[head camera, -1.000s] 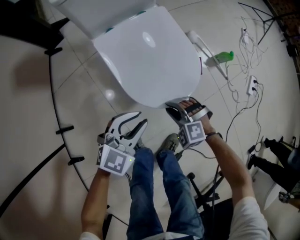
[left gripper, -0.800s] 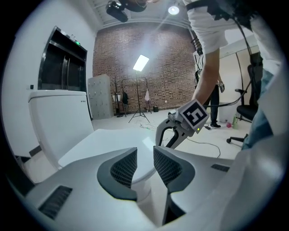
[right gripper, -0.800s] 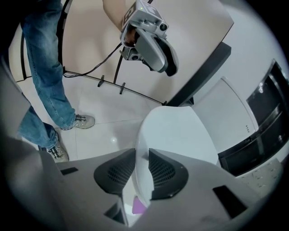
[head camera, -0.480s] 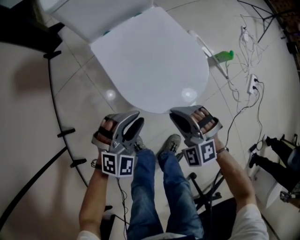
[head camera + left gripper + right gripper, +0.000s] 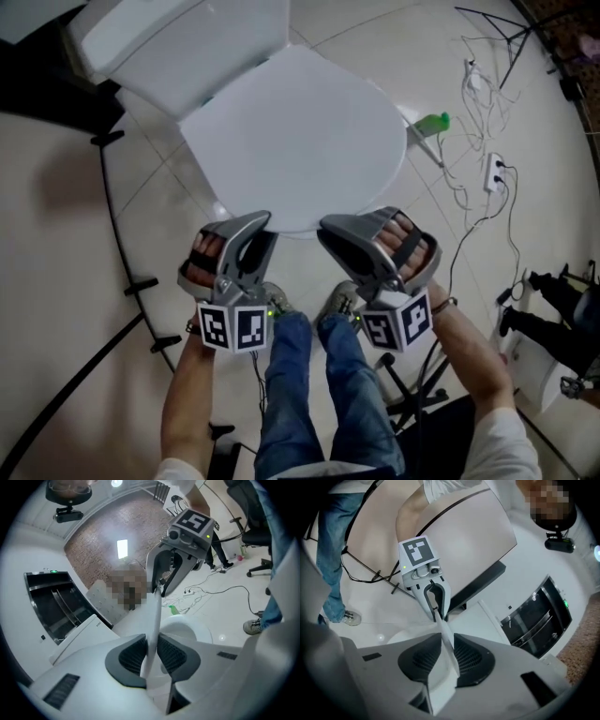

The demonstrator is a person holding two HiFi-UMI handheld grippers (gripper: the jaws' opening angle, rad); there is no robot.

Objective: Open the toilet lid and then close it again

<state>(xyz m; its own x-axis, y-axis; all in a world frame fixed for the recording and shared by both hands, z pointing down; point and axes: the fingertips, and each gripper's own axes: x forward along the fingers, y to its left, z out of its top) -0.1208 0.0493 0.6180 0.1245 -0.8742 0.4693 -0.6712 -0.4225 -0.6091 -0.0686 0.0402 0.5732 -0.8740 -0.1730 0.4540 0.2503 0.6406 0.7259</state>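
We've got both grippers on the toilet lid (image 5: 300,141) front rim: left gripper (image 5: 255,228) jaws just closed onto it, right gripper (image 5: 330,231) jaws just eased a touch but pinch it too. Lid sits partly raised off the bowl (image 5: 192,632); we judge opening underway, closing all left.

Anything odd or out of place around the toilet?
Nothing spilled or damaged. Loose cables and a power strip sprawl across the floor right of the toilet, with a green object near its base.
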